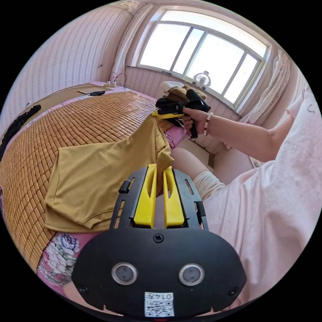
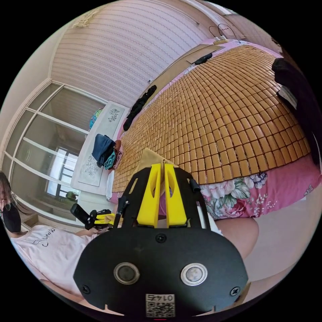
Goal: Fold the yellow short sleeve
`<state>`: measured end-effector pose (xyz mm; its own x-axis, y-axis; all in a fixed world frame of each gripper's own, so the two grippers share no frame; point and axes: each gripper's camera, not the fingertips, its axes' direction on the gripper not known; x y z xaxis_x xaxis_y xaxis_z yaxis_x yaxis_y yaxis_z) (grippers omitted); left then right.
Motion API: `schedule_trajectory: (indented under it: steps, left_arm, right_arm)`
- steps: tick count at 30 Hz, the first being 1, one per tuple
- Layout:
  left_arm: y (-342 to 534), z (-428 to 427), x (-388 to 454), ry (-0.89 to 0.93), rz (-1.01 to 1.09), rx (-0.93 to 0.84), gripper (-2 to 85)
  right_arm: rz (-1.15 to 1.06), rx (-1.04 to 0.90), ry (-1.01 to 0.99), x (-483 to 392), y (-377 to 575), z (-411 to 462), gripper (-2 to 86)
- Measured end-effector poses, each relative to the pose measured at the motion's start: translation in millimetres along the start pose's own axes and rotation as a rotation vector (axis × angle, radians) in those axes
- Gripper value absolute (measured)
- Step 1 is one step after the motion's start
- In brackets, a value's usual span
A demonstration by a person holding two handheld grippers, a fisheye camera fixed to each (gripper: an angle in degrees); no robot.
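Observation:
The yellow short-sleeve shirt (image 1: 97,174) lies spread on the bamboo mat, its near edge lifted toward the person. My left gripper (image 1: 160,166) is shut on a bunched piece of that edge, the cloth running down between its yellow jaws. Farther along the same edge, a hand holds my right gripper (image 1: 161,114), which pinches another part of the shirt and holds it raised. In the right gripper view the right gripper (image 2: 160,166) is shut with yellow shirt cloth (image 2: 149,157) at its tips. The left gripper (image 2: 105,217) shows low at the left.
The bamboo mat (image 1: 84,120) covers a bed with a pink floral sheet (image 2: 241,194). Dark clothes (image 2: 295,87) are piled at one end, and a black garment (image 2: 139,104) lies at the far edge. The person (image 1: 268,201) stands against the bed's side. Folded clothes (image 2: 104,151) sit on a white cabinet.

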<state>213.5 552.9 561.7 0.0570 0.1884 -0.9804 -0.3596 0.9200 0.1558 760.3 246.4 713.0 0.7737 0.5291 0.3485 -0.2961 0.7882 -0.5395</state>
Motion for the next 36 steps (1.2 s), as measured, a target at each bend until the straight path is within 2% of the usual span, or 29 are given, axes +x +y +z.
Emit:
schedule_trajectory:
  steps: [6,12,14,17,20,24,26,31,36]
  left_arm:
    - [12.9,-47.7,-61.3,-0.137,-0.284,0.082,1.5]
    - [33.3,-96.8,-124.3,-0.292,-0.556,0.206,3.4]
    - [44.4,-106.2,-158.7,-0.388,-0.663,0.205,4.7]
    - [67.0,-113.6,-200.3,-0.431,-0.833,0.17,5.9]
    - [80.1,-120.7,-220.5,-0.458,-0.92,0.126,7.7]
    - [85.5,-127.2,-224.7,-0.453,-0.93,0.162,8.0]
    - [80.7,-121.1,-224.4,-0.443,-0.905,0.162,11.0]
    - [63.6,-102.8,-223.8,-0.393,-0.818,0.155,14.6]
    - [40.2,-72.1,-226.3,-0.45,-0.717,-0.014,11.9]
  right_arm:
    - [-0.154,-0.085,-0.064,-77.6,-49.9,55.0,1.1]
    - [-0.281,-0.262,-0.035,-160.3,-98.8,162.0,2.3]
    - [-0.241,-0.305,0.027,-168.3,-112.1,204.3,3.3]
    - [-0.239,-0.375,0.052,-170.4,-114.5,232.5,4.8]
    - [-0.336,-0.384,0.126,-181.7,-105.0,236.6,5.2]
    - [-0.482,-0.414,0.254,-195.9,-91.2,245.7,6.8]
    - [-0.575,-0.439,0.297,-206.4,-83.9,256.2,8.5]
    - [-0.655,-0.492,0.354,-217.3,-75.3,280.7,11.4]
    - [-0.661,-0.58,0.368,-212.5,-58.0,302.0,10.3]
